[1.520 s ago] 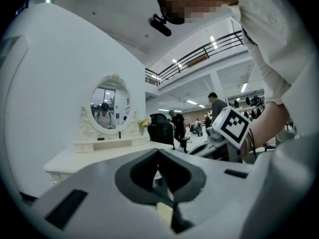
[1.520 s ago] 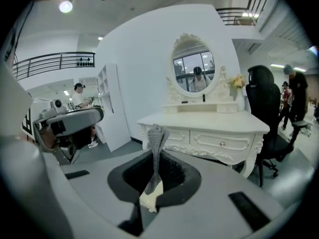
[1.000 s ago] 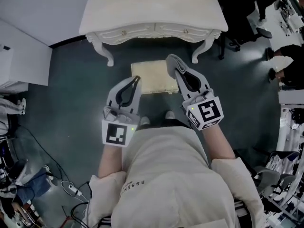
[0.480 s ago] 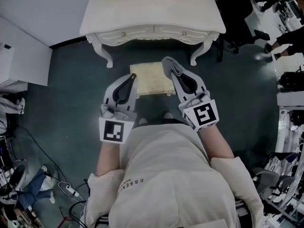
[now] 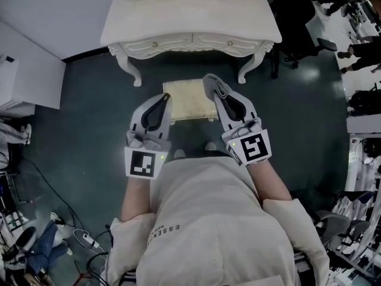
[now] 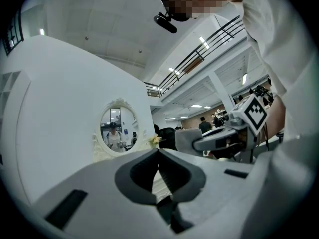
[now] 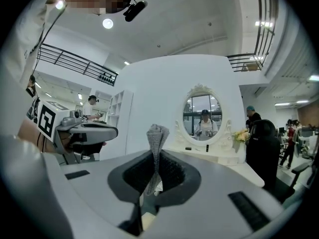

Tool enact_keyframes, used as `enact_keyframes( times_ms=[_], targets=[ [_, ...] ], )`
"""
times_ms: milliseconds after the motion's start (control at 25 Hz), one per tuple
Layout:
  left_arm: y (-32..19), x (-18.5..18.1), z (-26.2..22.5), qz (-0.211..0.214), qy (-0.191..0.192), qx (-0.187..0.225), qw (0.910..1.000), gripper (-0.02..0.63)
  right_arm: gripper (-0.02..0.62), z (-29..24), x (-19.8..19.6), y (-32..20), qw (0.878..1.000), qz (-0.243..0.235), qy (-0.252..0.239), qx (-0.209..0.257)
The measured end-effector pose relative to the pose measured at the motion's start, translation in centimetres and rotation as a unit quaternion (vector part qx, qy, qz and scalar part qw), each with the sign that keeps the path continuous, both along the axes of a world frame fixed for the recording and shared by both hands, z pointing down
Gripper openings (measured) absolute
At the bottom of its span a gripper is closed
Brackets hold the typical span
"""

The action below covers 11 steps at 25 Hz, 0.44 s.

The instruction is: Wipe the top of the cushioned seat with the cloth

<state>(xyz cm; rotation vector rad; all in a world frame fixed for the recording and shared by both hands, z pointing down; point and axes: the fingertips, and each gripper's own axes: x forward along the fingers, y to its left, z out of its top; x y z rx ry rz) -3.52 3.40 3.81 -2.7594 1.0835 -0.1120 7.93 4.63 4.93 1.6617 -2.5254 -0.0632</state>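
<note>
Clamped in the right claw (image 5: 210, 80): grey cloth (image 7: 157, 133), by the 3 o'clock edge of the cushioned seat (image 5: 187, 100). At its 9 o'clock edge, left claw (image 5: 168, 98), pinched together, empty.

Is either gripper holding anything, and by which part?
The right gripper pinches the bunched cloth by its lower part, one end poking past the tips. The left gripper is shut, empty.

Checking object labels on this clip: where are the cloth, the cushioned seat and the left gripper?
cloth (image 7: 156, 151), right gripper view, mid-height of the upright grey folded strip.
cushioned seat (image 5: 189, 100), head view, bare middle of its top.
left gripper (image 5: 165, 98), head view, where its closed fingertips meet.
</note>
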Motion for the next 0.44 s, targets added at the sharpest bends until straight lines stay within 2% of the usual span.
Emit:
enact_keyframes(
  times_ms=[440],
  targets=[
    [-1.0,0.0,0.7,0.003,0.006,-0.026,0.9996,0.002,0.028,-0.1,0.7,-0.7,1.000,0.019,-0.008,-0.001]
  ],
)
